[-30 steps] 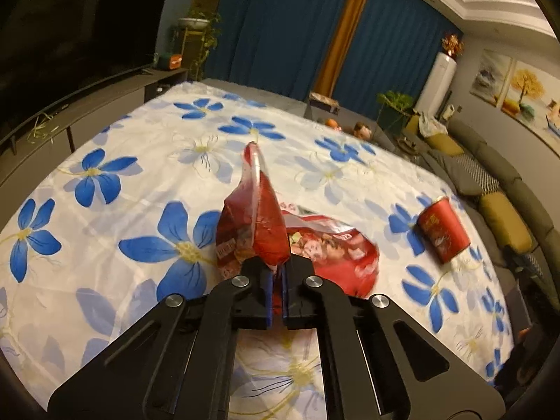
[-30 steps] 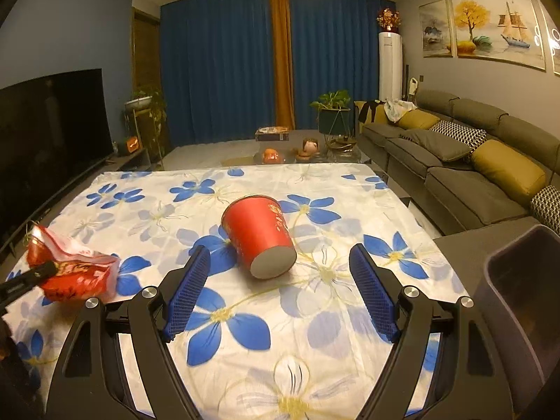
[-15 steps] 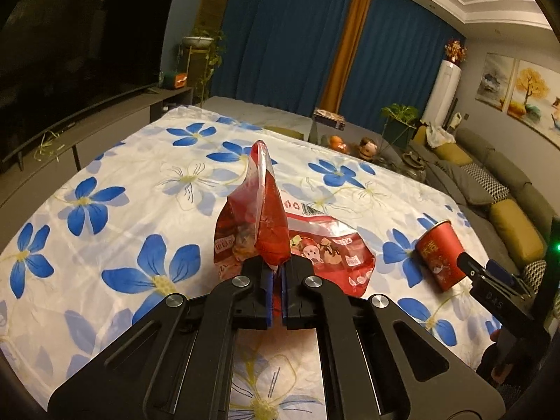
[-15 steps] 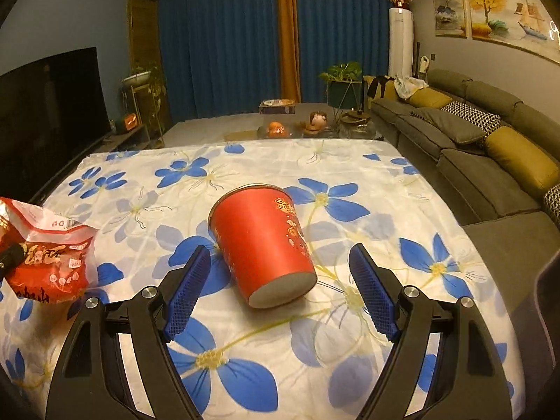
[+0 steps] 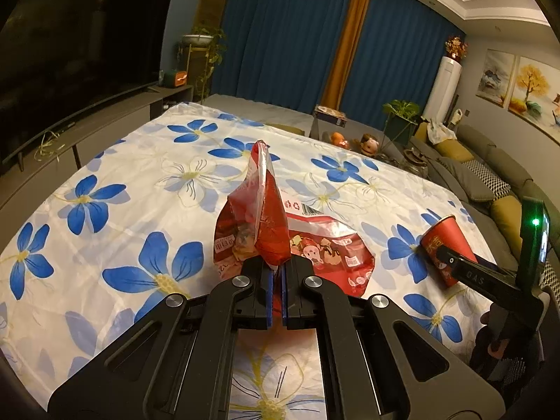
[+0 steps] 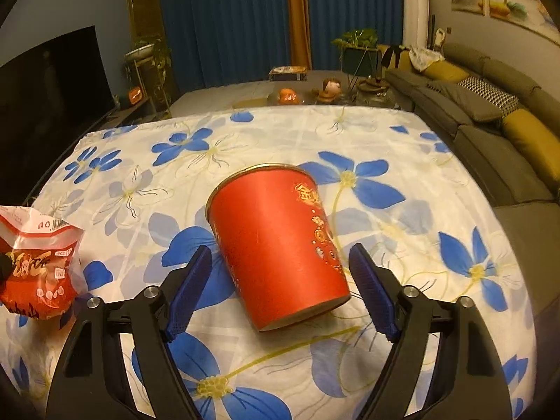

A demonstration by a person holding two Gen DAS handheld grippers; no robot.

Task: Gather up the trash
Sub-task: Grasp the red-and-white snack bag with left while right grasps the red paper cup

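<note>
My left gripper (image 5: 277, 273) is shut on the edge of a red snack bag (image 5: 259, 217), which stands up from the floral tablecloth (image 5: 140, 189). The bag also shows at the left of the right wrist view (image 6: 35, 273). A red paper cup (image 6: 280, 245) lies on its side on the cloth (image 6: 402, 161), rim pointing away. My right gripper (image 6: 280, 287) is open, its blue pads on either side of the cup's base end, apart from it. The cup (image 5: 446, 245) and right gripper (image 5: 476, 273) also show at the right of the left wrist view.
A grey sofa (image 6: 490, 112) with yellow cushions runs along the right. A TV (image 5: 70, 56) on a low cabinet stands to the left. A coffee table (image 6: 315, 94) with small items and a plant lie beyond the table's far edge.
My right gripper has moved forward until its open pads flank the cup. My left gripper keeps hold of the bag and has pulled back and up slightly.
</note>
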